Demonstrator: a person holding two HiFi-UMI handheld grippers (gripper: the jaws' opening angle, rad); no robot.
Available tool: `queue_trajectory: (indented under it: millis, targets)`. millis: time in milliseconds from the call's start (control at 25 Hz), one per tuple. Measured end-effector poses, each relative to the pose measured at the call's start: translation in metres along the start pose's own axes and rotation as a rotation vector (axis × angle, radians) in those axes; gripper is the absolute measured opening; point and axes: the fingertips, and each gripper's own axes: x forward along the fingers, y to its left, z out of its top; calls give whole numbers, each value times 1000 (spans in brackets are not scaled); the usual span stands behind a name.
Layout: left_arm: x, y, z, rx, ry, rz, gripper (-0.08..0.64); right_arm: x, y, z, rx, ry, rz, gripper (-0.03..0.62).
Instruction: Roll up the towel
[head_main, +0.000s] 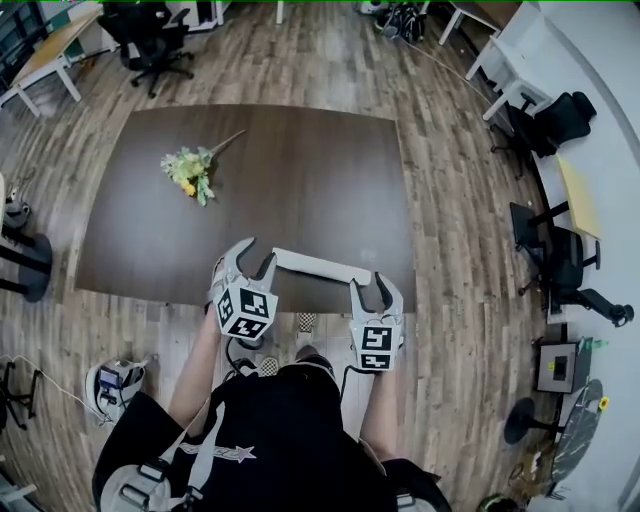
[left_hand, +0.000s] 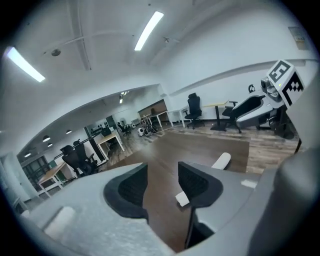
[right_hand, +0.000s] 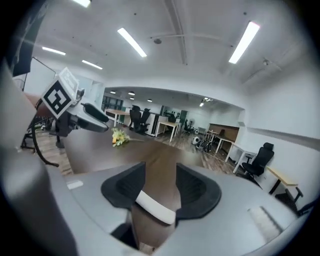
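Note:
The white towel (head_main: 322, 266) lies rolled into a long tube on the dark brown table (head_main: 300, 170), along its near edge. My left gripper (head_main: 255, 254) hovers over the roll's left end, and my right gripper (head_main: 370, 288) is just off its right end; both are open and hold nothing. In the left gripper view the roll (left_hand: 221, 160) shows past the open jaws (left_hand: 162, 181), down on the table. Seen from the right gripper, the roll (right_hand: 155, 207) crosses the gap of the open jaws (right_hand: 160, 181) from below, untouched.
A small bunch of yellow and white flowers (head_main: 190, 172) lies on the table's far left part. Office chairs (head_main: 150, 40) and desks (head_main: 50, 50) stand around on the wooden floor. More chairs (head_main: 550, 120) line the right wall. The person stands at the table's near edge.

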Motion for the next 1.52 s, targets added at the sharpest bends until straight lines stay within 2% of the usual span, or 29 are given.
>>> queue_trajectory:
  millis: [120,240,280,600,880,1520]
  targets:
    - [-35,-10,0,-62,-49,-11,172,-39,8,9,70,-70,-80,146]
    - [-61,-19,-10,-114,-62,-28,137,-71,21,7,91,-93,-149,89]
    - [-69,-23,-13,-129,-68,-35,127,-79,28,5,91,-93,-160,67]
    - [-118,-45,-40,-207,-89,-81,22,-136,62,-16,116,-87,-227,12]
    - [-138,-61,-46,-187,-102,-91,11,-162,70,-30,131,-76,-238,5]
    - [-139,-65,-41,-170,-105,-104,11,-160,70,-27,118,-75,-220,5]
